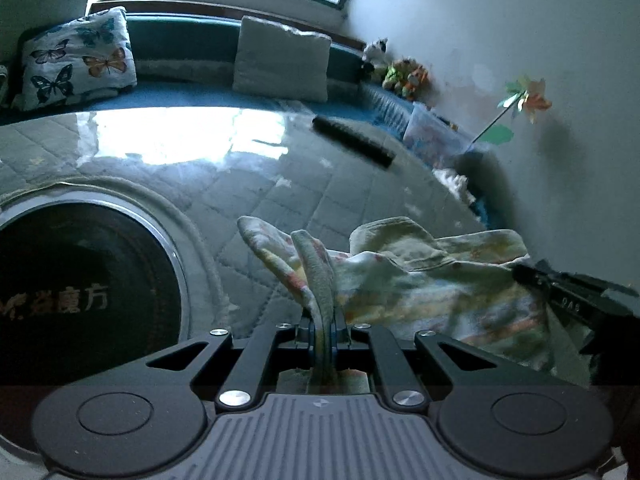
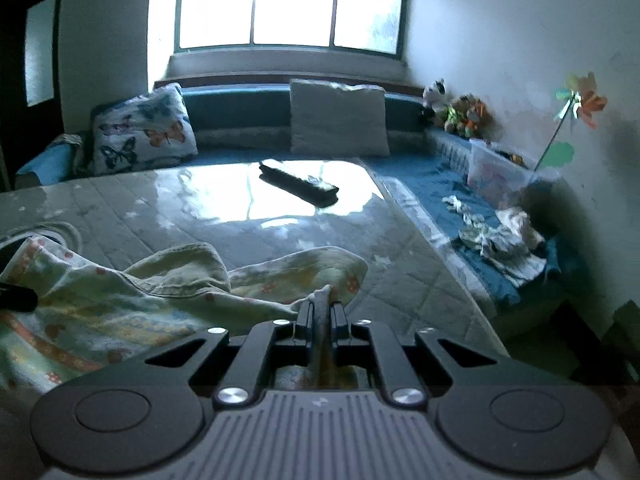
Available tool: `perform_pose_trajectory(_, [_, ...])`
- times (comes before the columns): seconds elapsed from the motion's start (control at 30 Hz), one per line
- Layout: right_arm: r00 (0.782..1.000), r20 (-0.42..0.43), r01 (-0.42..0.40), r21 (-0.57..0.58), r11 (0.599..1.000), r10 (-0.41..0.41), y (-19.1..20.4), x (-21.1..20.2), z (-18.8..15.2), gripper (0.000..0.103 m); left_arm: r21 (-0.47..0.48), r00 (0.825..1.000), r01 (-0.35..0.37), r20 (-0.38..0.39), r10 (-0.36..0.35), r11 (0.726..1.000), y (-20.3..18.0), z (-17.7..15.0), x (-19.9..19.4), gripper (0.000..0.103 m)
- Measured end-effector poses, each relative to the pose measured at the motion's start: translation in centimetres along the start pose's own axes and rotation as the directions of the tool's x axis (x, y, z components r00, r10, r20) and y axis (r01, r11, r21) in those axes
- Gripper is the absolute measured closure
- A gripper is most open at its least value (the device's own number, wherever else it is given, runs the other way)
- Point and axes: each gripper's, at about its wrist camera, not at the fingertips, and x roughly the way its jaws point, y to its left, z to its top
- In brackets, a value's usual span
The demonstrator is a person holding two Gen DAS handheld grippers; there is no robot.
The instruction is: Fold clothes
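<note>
Already clamped on bunched edges of the flowered garment (image 1: 432,280) sprawled over the glossy surface (image 1: 280,184), both grippers' fingers (image 2: 306,316); uneven pulling likely to skew the fold.

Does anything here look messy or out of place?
Yes: a black remote control lies askew on the glossy table, and crumpled clothes sit heaped on the blue bench beside it.

Soft printed cloth garment (image 1: 420,280); glossy clear film over quilted table cover (image 2: 280,216).
</note>
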Motion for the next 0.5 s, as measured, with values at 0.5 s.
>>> perform_pose_trajectory(0.5, [0.997,-0.062,-0.043,0.073,0.996,0.047,0.6,1.8,-0.7,0.089,0.04,0.997,-0.064,0.046,0.062,0.997,0.7,0.8,-1.1,0.081])
